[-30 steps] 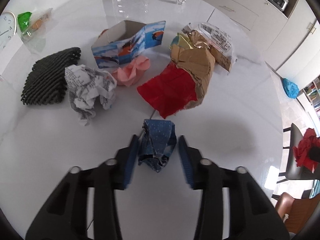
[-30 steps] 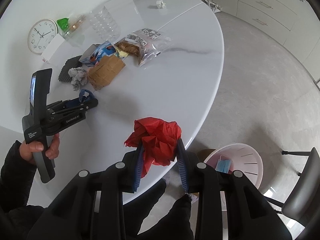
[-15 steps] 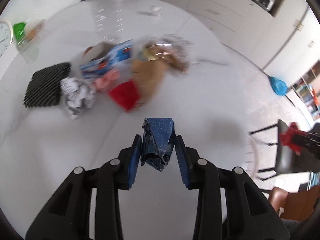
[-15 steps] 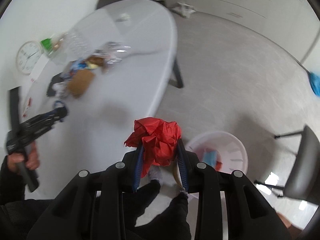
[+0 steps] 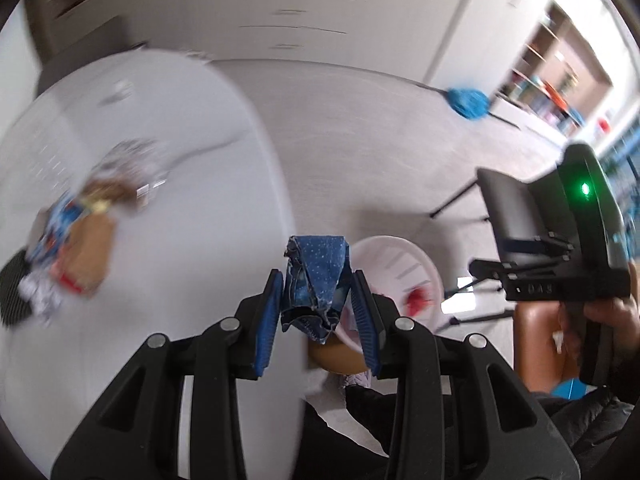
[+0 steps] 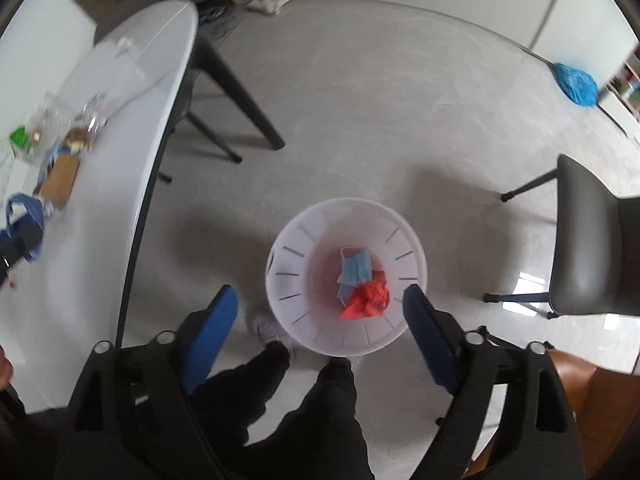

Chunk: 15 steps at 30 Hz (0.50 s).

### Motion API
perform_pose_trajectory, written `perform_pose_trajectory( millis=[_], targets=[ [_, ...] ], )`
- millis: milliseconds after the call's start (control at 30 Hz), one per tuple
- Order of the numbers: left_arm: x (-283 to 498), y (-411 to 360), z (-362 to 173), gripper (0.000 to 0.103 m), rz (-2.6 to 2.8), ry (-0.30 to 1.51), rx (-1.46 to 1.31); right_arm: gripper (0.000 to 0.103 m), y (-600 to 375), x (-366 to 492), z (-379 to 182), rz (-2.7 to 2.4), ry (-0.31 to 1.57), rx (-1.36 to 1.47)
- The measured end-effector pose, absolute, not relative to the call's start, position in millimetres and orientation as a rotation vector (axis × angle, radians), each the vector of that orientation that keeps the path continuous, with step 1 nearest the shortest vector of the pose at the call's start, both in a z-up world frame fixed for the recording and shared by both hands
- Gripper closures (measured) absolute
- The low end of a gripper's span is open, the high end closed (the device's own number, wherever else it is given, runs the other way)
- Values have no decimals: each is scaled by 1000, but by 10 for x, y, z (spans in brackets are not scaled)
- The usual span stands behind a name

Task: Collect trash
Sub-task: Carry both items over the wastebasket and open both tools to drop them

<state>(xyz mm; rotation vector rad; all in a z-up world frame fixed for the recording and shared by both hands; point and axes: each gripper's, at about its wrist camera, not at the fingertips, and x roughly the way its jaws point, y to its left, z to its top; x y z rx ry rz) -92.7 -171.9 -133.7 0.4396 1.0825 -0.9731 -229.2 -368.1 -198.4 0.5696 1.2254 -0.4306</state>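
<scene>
My left gripper [image 5: 316, 304] is shut on a crumpled blue speckled wrapper [image 5: 316, 280] and holds it at the table's right edge, near the white bin [image 5: 400, 264] on the floor. My right gripper [image 6: 320, 320] is open and empty above the white bin [image 6: 292, 264]. Red crumpled paper [image 6: 366, 300] lies in the bin beside a blue face mask [image 6: 354, 268]. The left gripper with its wrapper [image 6: 22, 220] shows at the left edge of the right wrist view. More trash [image 5: 84, 240] lies blurred on the white table [image 5: 180, 240].
A dark chair [image 6: 588, 240] stands right of the bin. The table's dark legs [image 6: 240, 96] stand behind it. A blue mop [image 6: 574, 84] lies on the far floor. The person's legs and shoe [image 6: 272, 332] are beside the bin.
The right gripper moved over the bin, opened and dropped the red paper into it. The left gripper swung right with the blue wrapper, from over the table toward its edge.
</scene>
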Motion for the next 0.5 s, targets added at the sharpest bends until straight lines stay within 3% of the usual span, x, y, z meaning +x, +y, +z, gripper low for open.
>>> perform_pose_trajectory(
  millis=[367, 500],
  targets=[
    [-1597, -2482, -1478, 67, -1124, 1102, 530, 10, -4120, -2759, -1702, -492, 1150, 581],
    [-1756, -2549, -1408, 32, -1122, 1068, 529, 9, -4198, -2852, -1705, -486, 1143, 589]
  ],
)
